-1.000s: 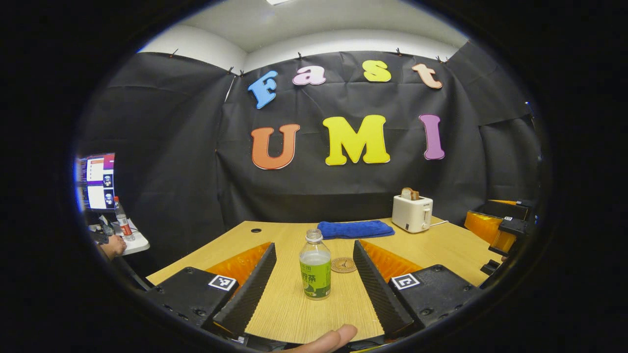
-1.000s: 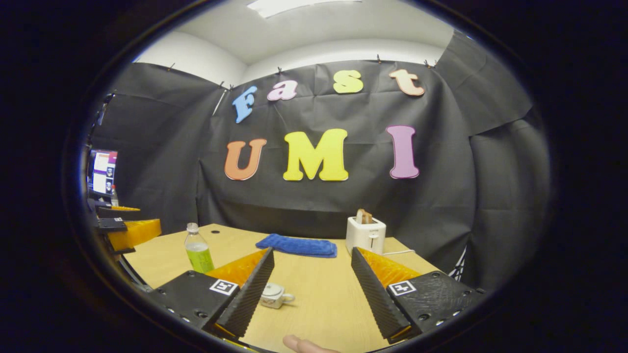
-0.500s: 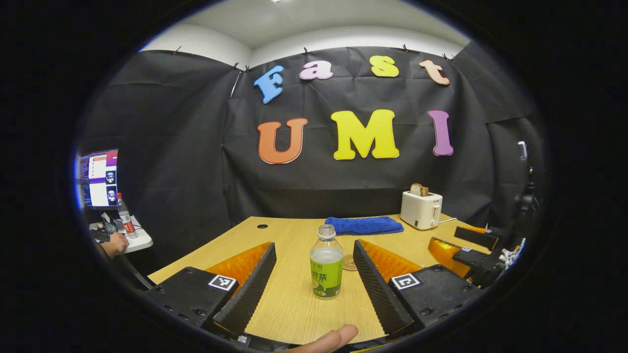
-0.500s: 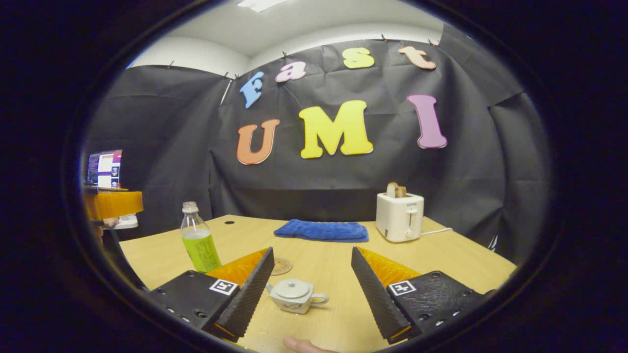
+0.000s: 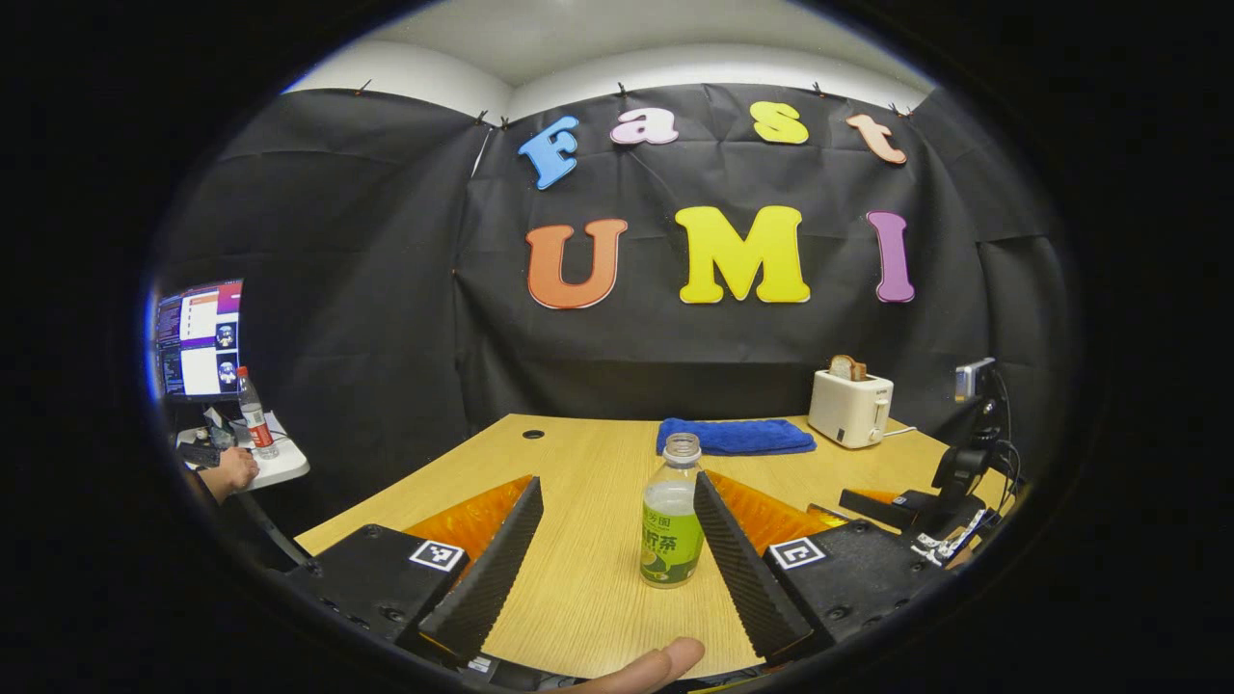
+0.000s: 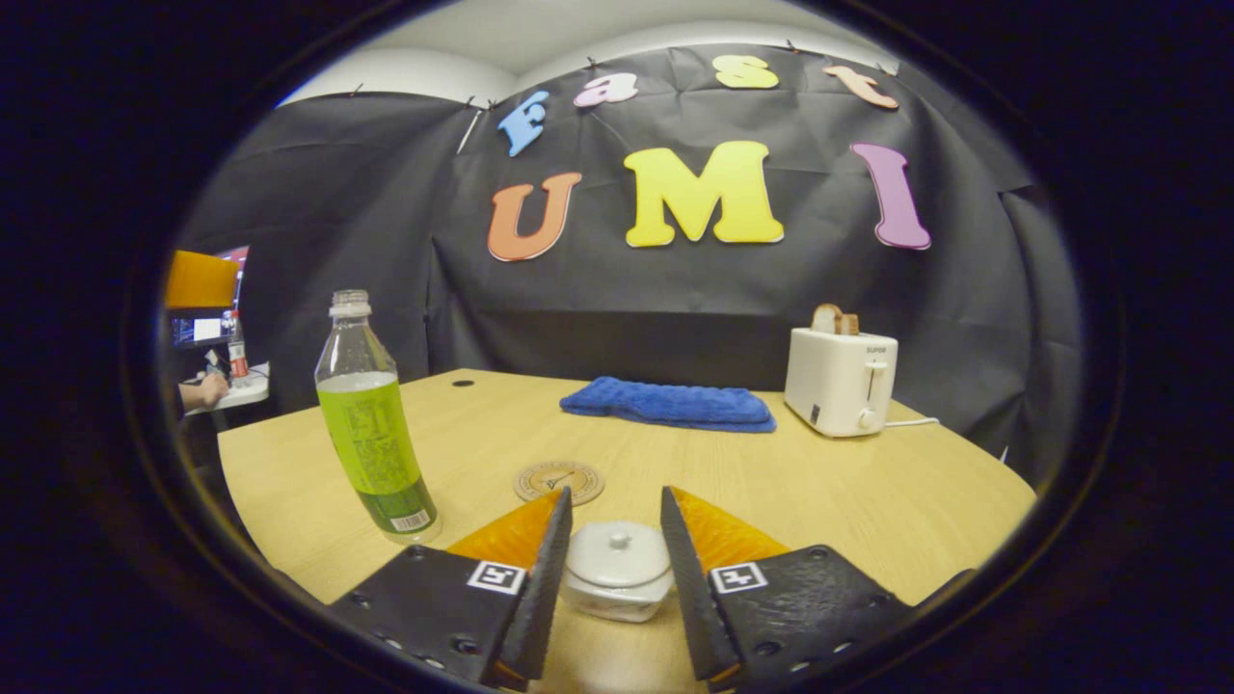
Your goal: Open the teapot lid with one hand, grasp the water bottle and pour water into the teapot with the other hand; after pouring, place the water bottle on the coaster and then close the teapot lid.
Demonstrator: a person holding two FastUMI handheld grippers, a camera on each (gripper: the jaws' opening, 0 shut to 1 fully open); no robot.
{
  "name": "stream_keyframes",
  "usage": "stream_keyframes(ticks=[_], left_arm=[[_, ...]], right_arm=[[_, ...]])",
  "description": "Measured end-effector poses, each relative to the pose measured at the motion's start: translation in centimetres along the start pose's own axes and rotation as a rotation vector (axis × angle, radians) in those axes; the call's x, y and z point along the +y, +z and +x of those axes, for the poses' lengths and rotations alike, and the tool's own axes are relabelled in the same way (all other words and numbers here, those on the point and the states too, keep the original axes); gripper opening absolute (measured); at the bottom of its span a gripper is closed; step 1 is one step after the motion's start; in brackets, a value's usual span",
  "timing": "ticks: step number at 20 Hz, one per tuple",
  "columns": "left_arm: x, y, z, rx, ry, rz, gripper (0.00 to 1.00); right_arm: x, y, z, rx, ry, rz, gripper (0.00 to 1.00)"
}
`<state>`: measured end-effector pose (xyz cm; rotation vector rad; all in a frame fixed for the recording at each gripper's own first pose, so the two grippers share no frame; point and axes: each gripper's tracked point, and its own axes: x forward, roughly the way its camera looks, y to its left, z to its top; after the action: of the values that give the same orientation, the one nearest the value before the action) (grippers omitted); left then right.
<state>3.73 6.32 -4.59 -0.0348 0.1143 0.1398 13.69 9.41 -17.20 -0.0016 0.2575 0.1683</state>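
Note:
A clear, uncapped water bottle (image 5: 672, 520) with a green label stands upright on the wooden table (image 5: 578, 598). My left gripper (image 5: 617, 487) is open wide, and the bottle sits just inside its right finger, untouched. In the right gripper view the bottle (image 6: 371, 434) stands at the left, with a round coaster (image 6: 558, 480) on the table beyond my fingers. My right gripper (image 6: 615, 496) is low over a small white teapot (image 6: 617, 590). Its jaws have narrowed to either side of the lid (image 6: 617, 554), still open. The right gripper (image 5: 901, 506) also appears far right in the left gripper view.
A blue cloth (image 6: 670, 403) and a white toaster (image 6: 841, 381) holding bread sit at the back of the table. Off the table's left side are a monitor (image 5: 198, 339), a red-labelled bottle (image 5: 254, 424) and a person's hand (image 5: 231, 470). A thumb (image 5: 656, 665) shows at the bottom edge.
My right gripper came down and forward over the teapot, and its jaws narrowed around the lid. My left gripper drifted left, so the bottle now sits by its right finger.

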Motion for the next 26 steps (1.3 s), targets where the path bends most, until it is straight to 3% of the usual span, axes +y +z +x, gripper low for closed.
stream_keyframes(ticks=[4, 9, 10, 15, 19, 22, 26], left_arm=[[0.6, 0.0, 0.2, 0.003, 0.008, -0.021, 0.99], [0.9, -0.3, 0.8, 0.002, -0.002, -0.034, 0.99], [0.6, -0.3, 1.0, -0.003, -0.016, -0.043, 0.99], [-0.1, -1.5, 3.1, -0.01, -0.084, -0.093, 0.99], [-2.4, -3.0, 4.8, -0.041, -0.188, -0.108, 0.99], [-4.0, -3.9, 5.1, -0.059, -0.249, -0.074, 0.99], [-4.9, -6.2, 6.2, -0.04, -0.241, -0.013, 0.98]], right_arm=[[-0.4, 0.1, 0.0, -0.009, 0.003, 0.027, 0.09], [-0.7, 0.3, 0.0, -0.017, -0.029, -0.026, 0.05], [-0.6, 0.6, -0.1, -0.028, -0.033, -0.045, 0.01], [-0.3, 4.3, -1.9, -0.106, 0.007, -0.034, 0.0], [-1.2, 7.7, -5.4, -0.165, 0.017, -0.01, 0.0], [-2.7, 8.7, -8.2, -0.193, 0.005, -0.003, 0.0], [-5.0, 8.8, -10.6, -0.201, -0.025, 0.004, 0.0]])
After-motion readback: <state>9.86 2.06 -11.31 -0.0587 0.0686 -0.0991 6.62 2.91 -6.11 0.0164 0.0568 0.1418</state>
